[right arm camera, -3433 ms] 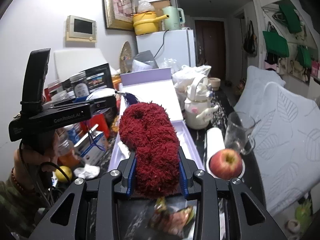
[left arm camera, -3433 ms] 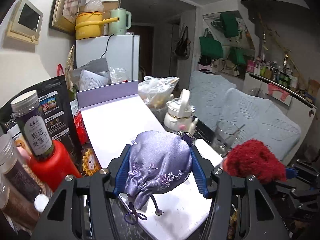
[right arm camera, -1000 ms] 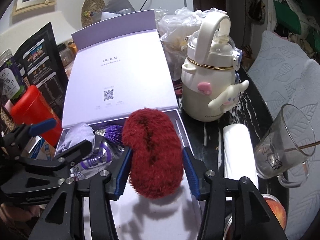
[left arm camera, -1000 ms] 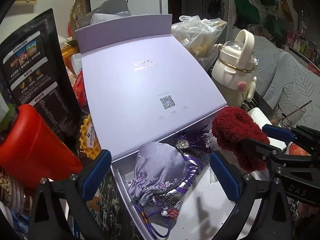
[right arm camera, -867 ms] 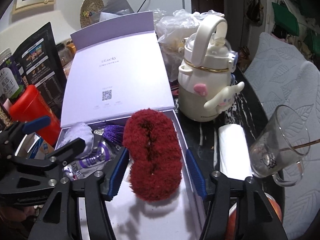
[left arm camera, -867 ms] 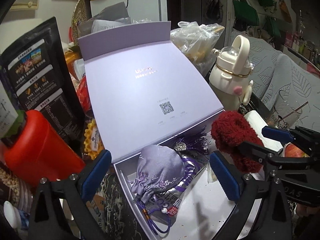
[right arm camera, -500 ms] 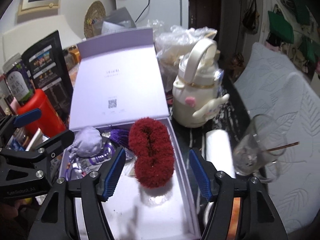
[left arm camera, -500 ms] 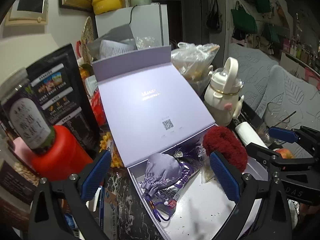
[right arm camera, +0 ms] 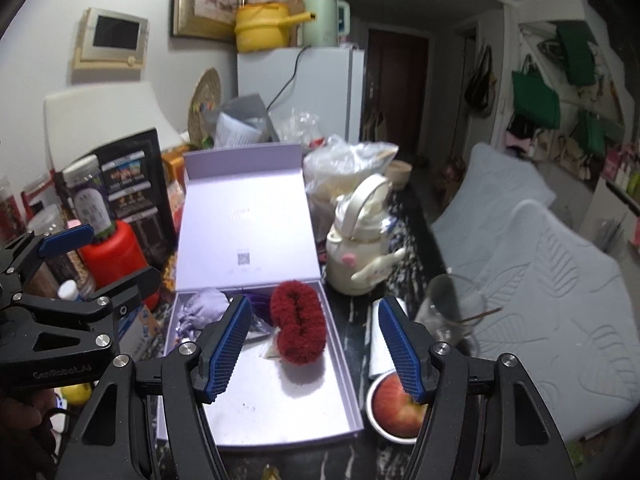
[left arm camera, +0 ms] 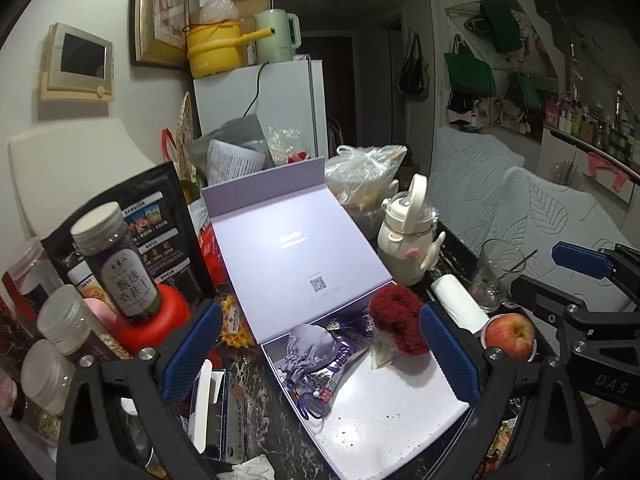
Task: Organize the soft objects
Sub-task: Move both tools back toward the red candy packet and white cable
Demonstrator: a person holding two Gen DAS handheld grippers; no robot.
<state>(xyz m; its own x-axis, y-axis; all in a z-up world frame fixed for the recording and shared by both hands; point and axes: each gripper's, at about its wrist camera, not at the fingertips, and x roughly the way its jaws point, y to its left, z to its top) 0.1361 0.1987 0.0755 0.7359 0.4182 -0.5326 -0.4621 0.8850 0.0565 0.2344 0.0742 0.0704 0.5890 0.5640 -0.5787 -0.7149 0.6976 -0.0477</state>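
The right wrist view is blurred, so small print on the lid of the lilac gift box (left arm camera: 384,412) cannot be read there. In the left wrist view the near corner of the box is cut off behind the left gripper's frame. The contents of the crumpled plastic bag (left arm camera: 366,176) cannot be made out.

The box stands open on the dark marbled bench (left arm camera: 256,376), its lid leaning back toward the far end. Two soft objects are found at the box's far edge: a lilac drawstring pouch (left arm camera: 310,348) in the far left corner, laid partly over a printed packet (left arm camera: 332,372), and a red fuzzy scrunchie (left arm camera: 398,320) toward the far right corner. A purple tassel (left arm camera: 352,318) is seen between them. The near half of the box floor is bare.

An apple (left arm camera: 510,336) is held in a small bowl by the box's right side, beside a glass mug (left arm camera: 492,276) with a stick in it.

The left gripper (left arm camera: 320,352) is observed with jaws wide apart and nothing gripped. The right gripper (right arm camera: 316,346) is likewise parted and empty.
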